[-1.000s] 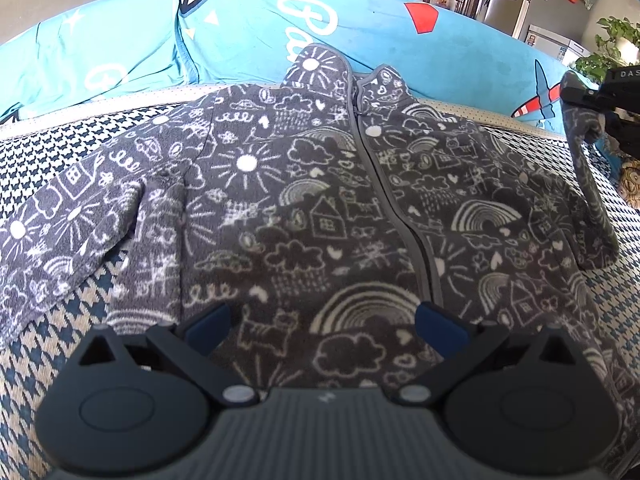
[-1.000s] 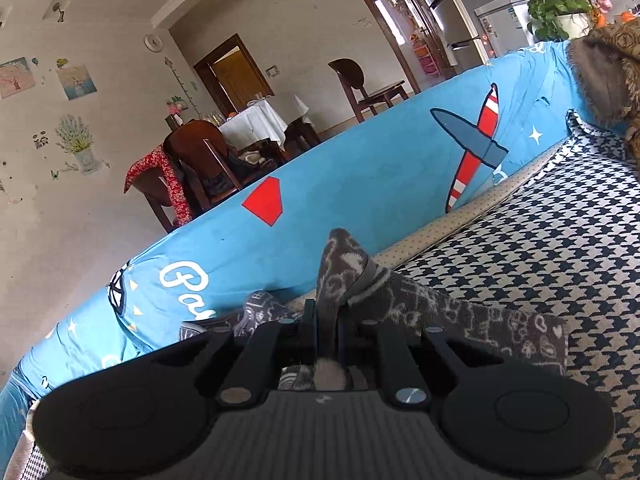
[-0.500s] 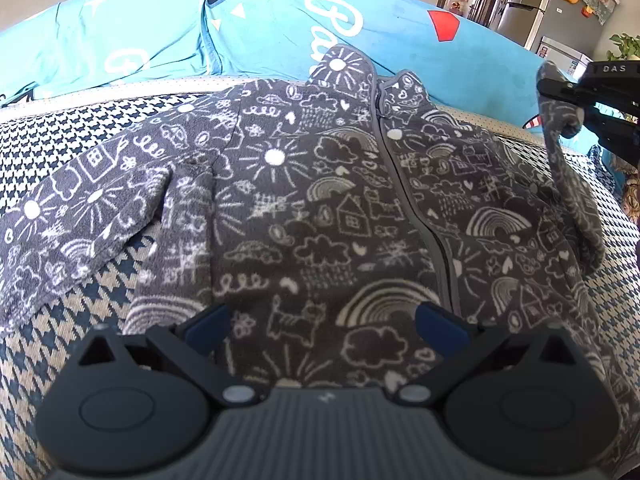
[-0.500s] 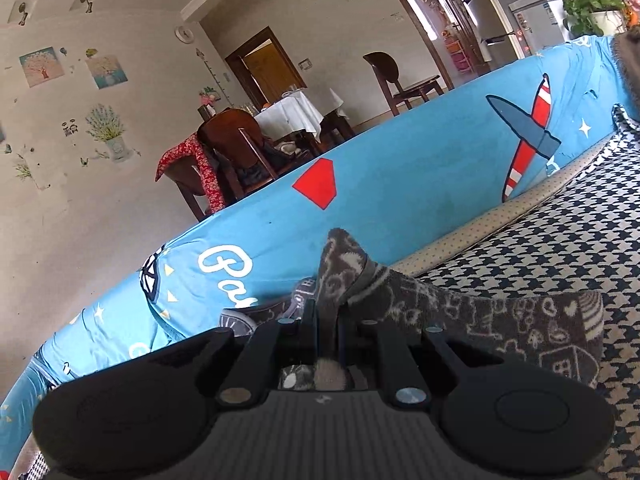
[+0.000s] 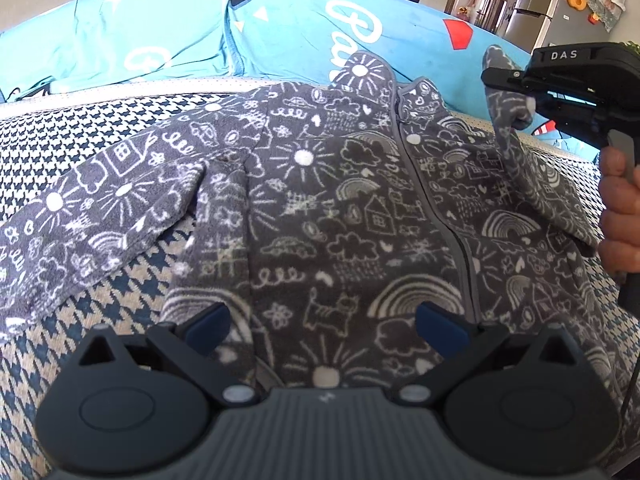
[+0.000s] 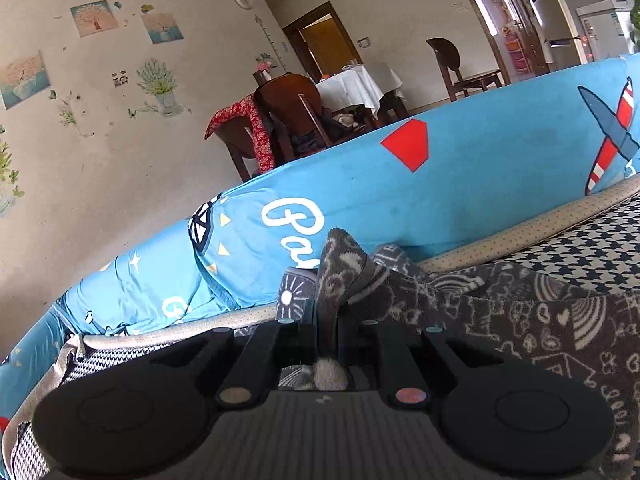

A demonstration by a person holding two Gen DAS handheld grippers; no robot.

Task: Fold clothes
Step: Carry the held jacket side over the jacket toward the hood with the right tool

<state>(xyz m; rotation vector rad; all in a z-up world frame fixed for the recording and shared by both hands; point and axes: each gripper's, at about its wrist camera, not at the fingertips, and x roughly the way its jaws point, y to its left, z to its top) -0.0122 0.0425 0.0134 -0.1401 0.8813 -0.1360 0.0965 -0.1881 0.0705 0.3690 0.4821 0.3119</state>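
Your right gripper (image 6: 328,332) pinches the sleeve (image 6: 340,264) tight. Your left gripper (image 5: 322,326) is wide open, empty. Pull hard and the jacket (image 5: 320,208) may slide.

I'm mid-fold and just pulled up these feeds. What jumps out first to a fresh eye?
The grey doodle-print jacket lies front up across the houndstooth cushion, one sleeve stretched out at the picture's left. At the right edge, the right gripper is shut on the other sleeve's cuff, lifted above the jacket. The left gripper is open over the hem, against a bright blue printed cover behind.
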